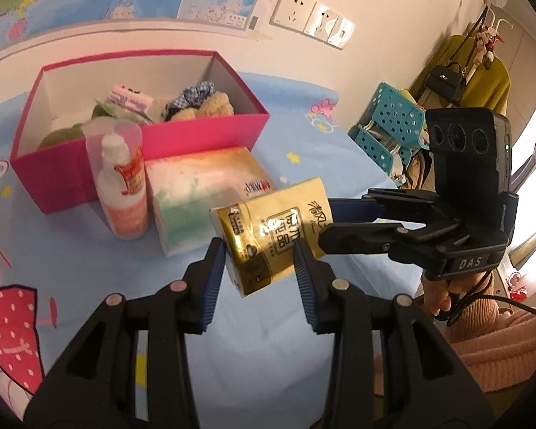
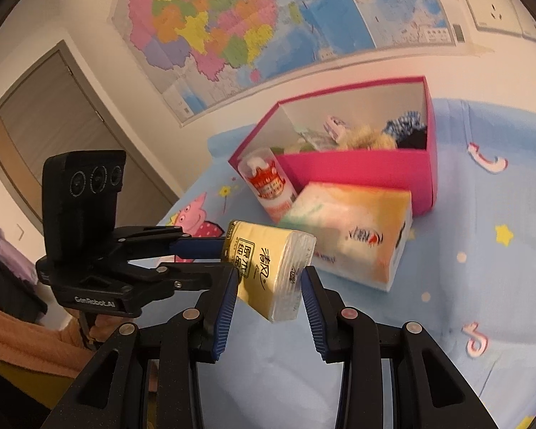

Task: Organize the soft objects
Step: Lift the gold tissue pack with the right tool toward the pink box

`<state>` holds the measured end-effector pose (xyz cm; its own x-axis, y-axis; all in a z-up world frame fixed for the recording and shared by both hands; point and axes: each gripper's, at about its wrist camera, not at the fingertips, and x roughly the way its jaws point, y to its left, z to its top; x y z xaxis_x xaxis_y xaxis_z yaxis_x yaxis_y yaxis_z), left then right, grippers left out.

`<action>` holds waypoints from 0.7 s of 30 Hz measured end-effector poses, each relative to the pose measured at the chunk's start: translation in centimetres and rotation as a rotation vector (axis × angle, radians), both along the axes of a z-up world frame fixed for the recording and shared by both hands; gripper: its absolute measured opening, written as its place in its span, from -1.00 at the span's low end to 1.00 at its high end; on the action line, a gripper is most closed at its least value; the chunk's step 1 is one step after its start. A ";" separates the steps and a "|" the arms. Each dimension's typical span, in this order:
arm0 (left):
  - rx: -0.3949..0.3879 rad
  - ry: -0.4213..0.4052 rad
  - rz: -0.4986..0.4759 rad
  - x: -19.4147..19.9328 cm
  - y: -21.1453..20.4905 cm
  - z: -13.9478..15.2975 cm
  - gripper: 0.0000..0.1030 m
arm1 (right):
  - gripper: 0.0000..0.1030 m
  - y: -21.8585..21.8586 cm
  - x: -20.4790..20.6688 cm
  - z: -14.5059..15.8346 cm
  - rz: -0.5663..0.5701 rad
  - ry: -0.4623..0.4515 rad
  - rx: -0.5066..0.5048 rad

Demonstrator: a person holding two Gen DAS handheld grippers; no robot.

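The left gripper (image 1: 257,250) had its ribbed blue pads (image 1: 211,271) set narrow on either side of a small pack (image 1: 271,236). The right gripper (image 2: 269,282) pinched the same pack from the other side. The pack hung tilted in the air between the two pairs of fingers, clear of the sheet (image 1: 268,339). It was a slim oblong of tissues in glossy gold film with dark print. White folded edges showed through its clear end.

Just beyond the left fingers lay a bigger, soft-sided tissue packet (image 1: 196,196), white with green and orange washes. To its left stood a round plastic bottle (image 1: 125,193) under a clear cap.

Behind both sat an open pink card box (image 1: 196,132) with plain pale inner walls. It held a checked blue scrunchie (image 1: 193,96), a tan fluffy piece (image 1: 214,105), a lilac wrapped packet (image 1: 130,98) and some green soft things (image 1: 59,136).
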<state>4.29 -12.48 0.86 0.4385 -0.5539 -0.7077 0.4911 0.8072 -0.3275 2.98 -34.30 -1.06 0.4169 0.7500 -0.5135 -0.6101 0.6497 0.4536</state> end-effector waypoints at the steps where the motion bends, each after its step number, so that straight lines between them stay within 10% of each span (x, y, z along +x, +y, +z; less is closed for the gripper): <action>1: 0.001 -0.004 0.001 0.1 0.0 0.1 -0.21 | -0.25 0.0 0.1 0.2 -0.002 -0.006 0.003; 21: 0.010 -0.066 0.017 2.7 -0.1 2.2 -0.21 | -0.25 0.3 2.3 2.4 -0.030 -0.076 0.001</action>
<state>6.96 -12.55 3.04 0.4940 -0.5389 -0.6823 0.4975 0.8188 -0.2865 5.24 -34.04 1.38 0.4767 0.7372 -0.4788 -0.6234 0.6676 0.4071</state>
